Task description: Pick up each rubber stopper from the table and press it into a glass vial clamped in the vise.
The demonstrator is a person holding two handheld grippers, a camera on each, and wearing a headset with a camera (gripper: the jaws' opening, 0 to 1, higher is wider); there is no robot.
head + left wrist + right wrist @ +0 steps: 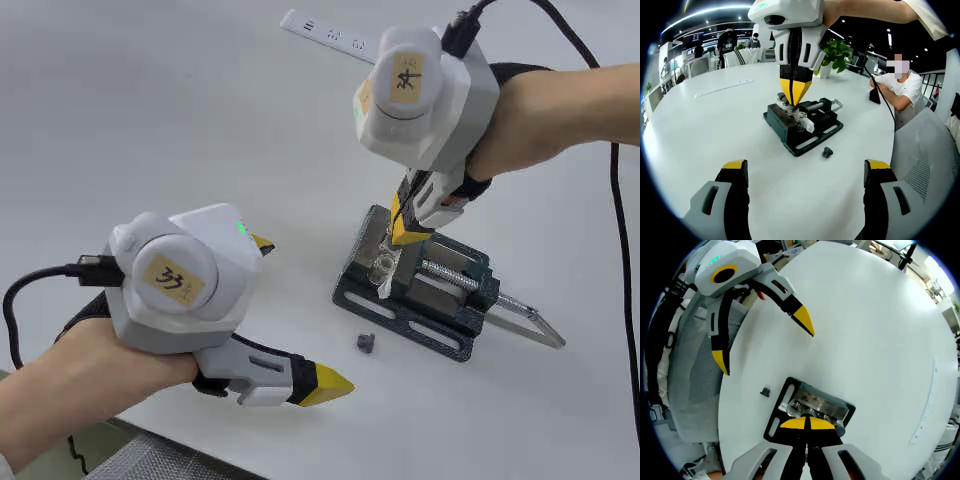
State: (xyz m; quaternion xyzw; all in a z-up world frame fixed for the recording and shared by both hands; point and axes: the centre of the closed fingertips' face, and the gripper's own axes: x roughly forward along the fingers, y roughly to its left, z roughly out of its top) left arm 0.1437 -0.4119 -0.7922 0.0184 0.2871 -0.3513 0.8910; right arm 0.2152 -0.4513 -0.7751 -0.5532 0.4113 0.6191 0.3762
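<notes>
Over the vise point(450, 300), my right gripper point(404, 233) points steeply down. Its fingers are pressed together, and the yellow tips sit right on top of the glass vials point(385, 268) clamped between the vise's jaws. In the right gripper view the tips meet over the row of vials; I cannot tell whether a stopper is pinched between them. The vise stands on the white table point(150, 120), with its screw handle sticking out toward the right side of the head view. One dark rubber stopper point(366, 344) lies loose on the table just beside the vise's base plate, on the side nearer me, and nothing touches it. My left gripper point(293, 314) hovers above the table near its front edge, well apart from the vise, with its fingers spread wide and holding nothing. In the left gripper view the loose stopper and the vise lie ahead, between the two open fingers. Far across the table, beyond the vise, a white power strip point(330, 35) lies flat.
</notes>
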